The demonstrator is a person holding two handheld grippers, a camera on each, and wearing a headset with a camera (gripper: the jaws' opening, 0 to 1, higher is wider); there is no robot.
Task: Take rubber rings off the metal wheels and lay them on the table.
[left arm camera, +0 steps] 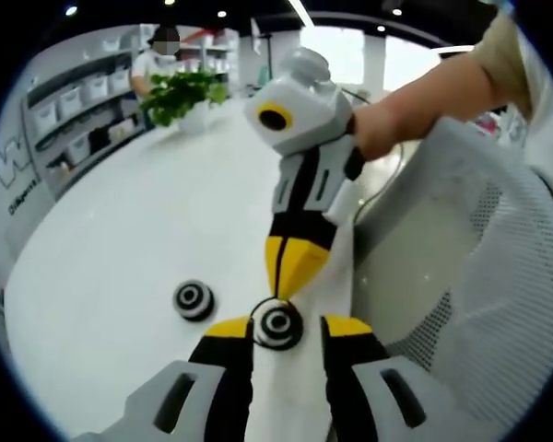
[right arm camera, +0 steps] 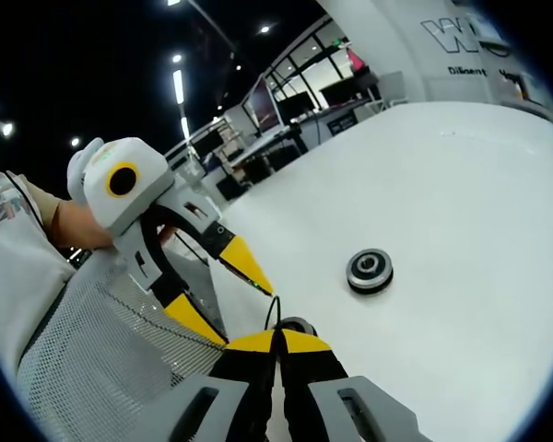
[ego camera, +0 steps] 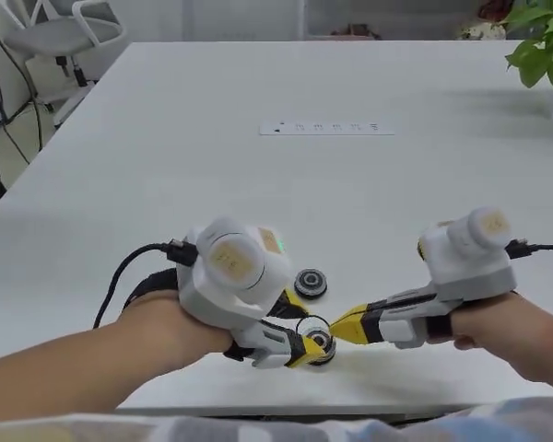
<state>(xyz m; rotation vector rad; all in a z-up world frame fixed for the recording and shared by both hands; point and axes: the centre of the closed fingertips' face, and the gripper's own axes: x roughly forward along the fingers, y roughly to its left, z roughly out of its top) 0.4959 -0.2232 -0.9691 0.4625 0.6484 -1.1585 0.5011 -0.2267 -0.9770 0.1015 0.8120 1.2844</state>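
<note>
On the right gripper (right arm camera: 276, 348), white and black with yellow tips, the jaws are pressed together. A thin strand rises from the tips, most likely an edge of the black rubber ring (right arm camera: 273, 311) pinched there. Just behind the tips sits the small round metal wheel (right arm camera: 296, 326), used as the landmark below.

The left gripper (left arm camera: 288, 330), same build, has its jaws spread with that wheel between the tips. The wheel touches one tip with a gap to the other, so it's bracketed, not clamped. The wheel rests on the white table (ego camera: 258, 184) at its near edge. The second black-and-silver wheel (ego camera: 311, 283) lies flat just beyond the landmark wheel, apart from both grippers, and looks to have its ring on.

Step, as I read it: peeling the ring off the landmark wheel.
- Close the left gripper on the wheel's metal body first so it can't slide off the edge.
- Draw the right gripper up and away from the wheel, working round the rim so the rubber rolls off rather than snaps back.
- Pinch rubber only, then lay the ring on the table beside the wheel.

Hard to tell:
- whether the strand really is the ring
- how much of the ring sits in the groove
- in the head view, the left gripper's body covers part of the contact
</note>
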